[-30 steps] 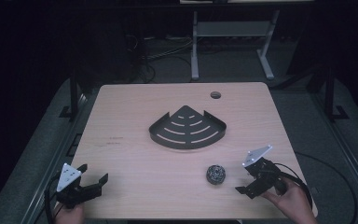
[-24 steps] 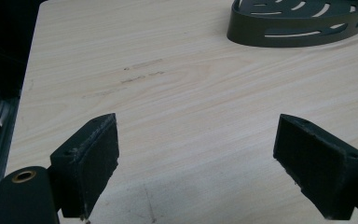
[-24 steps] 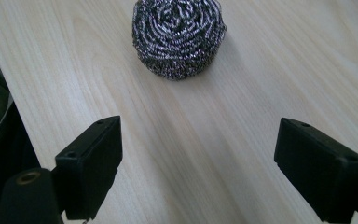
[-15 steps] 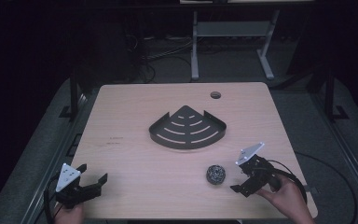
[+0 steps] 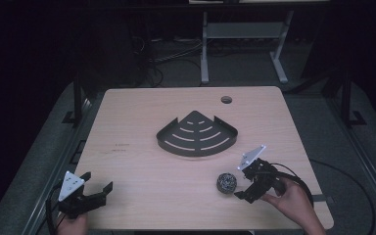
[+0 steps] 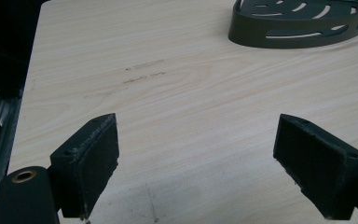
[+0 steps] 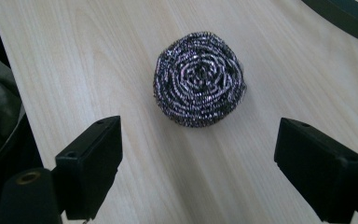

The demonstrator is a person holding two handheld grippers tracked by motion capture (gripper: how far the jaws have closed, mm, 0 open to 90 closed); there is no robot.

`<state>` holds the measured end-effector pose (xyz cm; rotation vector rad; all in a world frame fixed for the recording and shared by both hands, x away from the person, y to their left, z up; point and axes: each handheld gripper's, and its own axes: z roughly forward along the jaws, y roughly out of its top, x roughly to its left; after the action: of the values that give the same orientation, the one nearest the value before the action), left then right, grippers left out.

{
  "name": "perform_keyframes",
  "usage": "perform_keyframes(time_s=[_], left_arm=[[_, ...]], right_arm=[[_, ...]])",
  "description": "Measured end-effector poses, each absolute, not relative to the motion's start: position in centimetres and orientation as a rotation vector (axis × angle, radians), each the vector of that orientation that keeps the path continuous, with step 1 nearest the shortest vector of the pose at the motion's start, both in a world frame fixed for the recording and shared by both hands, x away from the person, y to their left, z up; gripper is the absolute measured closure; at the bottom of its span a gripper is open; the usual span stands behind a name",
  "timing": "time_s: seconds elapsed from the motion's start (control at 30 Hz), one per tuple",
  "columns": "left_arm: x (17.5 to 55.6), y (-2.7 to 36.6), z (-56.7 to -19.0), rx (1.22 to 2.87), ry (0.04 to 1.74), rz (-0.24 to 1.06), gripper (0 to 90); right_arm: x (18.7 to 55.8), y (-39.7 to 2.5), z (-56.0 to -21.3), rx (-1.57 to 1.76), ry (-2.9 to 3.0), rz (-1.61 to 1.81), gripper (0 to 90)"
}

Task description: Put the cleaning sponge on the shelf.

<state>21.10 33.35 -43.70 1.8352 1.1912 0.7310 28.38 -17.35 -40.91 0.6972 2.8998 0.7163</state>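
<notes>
Pale wood-grain table [image 5: 142, 166]. Dark metal fan-shaped slotted corner tray [image 5: 197, 134], mid-table. Left gripper [image 5: 94, 194], near-left corner, jaws spread, empty. Right gripper [image 5: 241, 184], jaws spread wide, empty, just beside the round coiled steel-wire scouring ball [image 7: 198, 85] near the front-right edge. Ball likely light, springy, snag-prone; pinch across its middle.

Steel wool scourer [image 5: 226, 182]: one. Dark slotted corner tray [image 5: 197, 135]: one. Hand-held grippers: two, left gripper [image 5: 96, 193] and right gripper [image 5: 241, 184]. Wooden surface [image 5: 137, 112]: one, with one round hole [image 5: 226, 100].
</notes>
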Motion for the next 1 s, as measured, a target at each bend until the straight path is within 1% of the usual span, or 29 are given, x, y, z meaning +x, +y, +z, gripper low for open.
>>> perform_keyframes(time_s=[0.5,1.0], left_arm=[[21.0,33.4,-43.6,1.826,1.196,0.732,13.4],[21.0,33.5,-43.6,1.825,1.193,0.73,13.4]], right_arm=[[30.0,-14.8,-41.2,0.64,2.96,0.684,14.7],[31.3,-13.5,-42.3,0.646,3.006,0.657,14.7]])
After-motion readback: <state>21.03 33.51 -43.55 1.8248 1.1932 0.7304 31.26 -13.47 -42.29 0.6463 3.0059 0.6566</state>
